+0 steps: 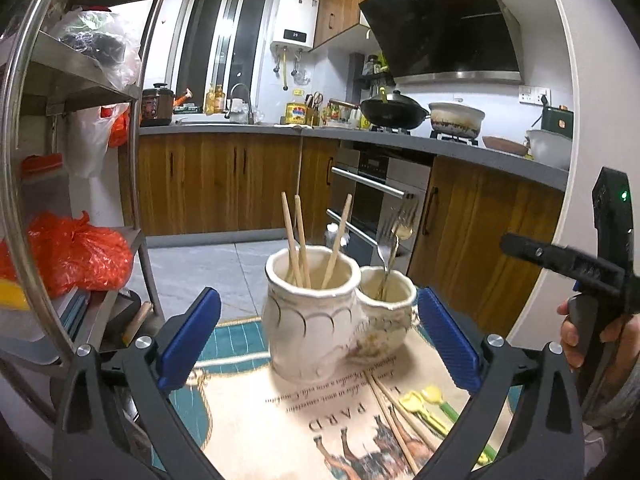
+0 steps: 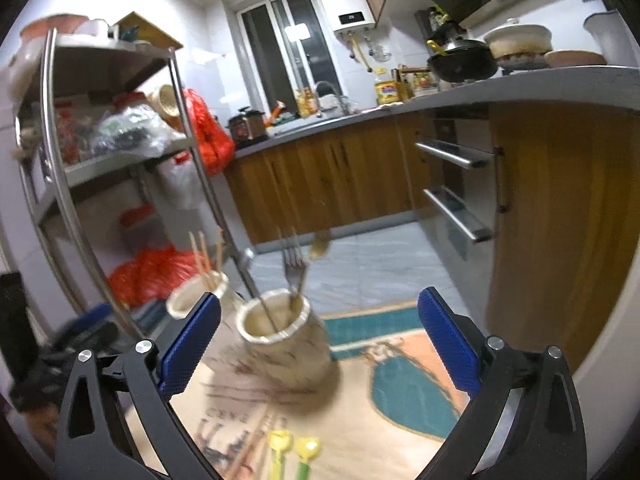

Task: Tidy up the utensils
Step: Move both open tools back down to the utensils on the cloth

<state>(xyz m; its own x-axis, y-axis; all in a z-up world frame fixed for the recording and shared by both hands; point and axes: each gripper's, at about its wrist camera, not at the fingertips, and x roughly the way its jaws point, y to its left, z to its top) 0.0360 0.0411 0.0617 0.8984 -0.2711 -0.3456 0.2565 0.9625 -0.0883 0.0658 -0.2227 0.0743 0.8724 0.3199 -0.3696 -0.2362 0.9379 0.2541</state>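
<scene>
Two joined cream ceramic holders stand on a printed mat. The bigger holder (image 1: 310,320) carries three wooden chopsticks (image 1: 302,240). The smaller holder (image 1: 386,312) has a fork and a gold spoon (image 1: 400,228) in it. My left gripper (image 1: 318,296) is open, its blue pads either side of both holders and short of them. My right gripper (image 2: 318,300) is open too, with the smaller holder (image 2: 280,344) just ahead of its jaws. On the mat lie loose chopsticks (image 1: 396,424) and two yellow-headed green spoons (image 1: 428,408) (image 2: 292,448).
A steel shelf rack (image 1: 24,128) with red bags (image 1: 76,252) stands close on the left. Wooden cabinets and an oven with bar handles (image 1: 368,184) lie behind. A hand (image 1: 576,340) on the black right tool shows at the right edge.
</scene>
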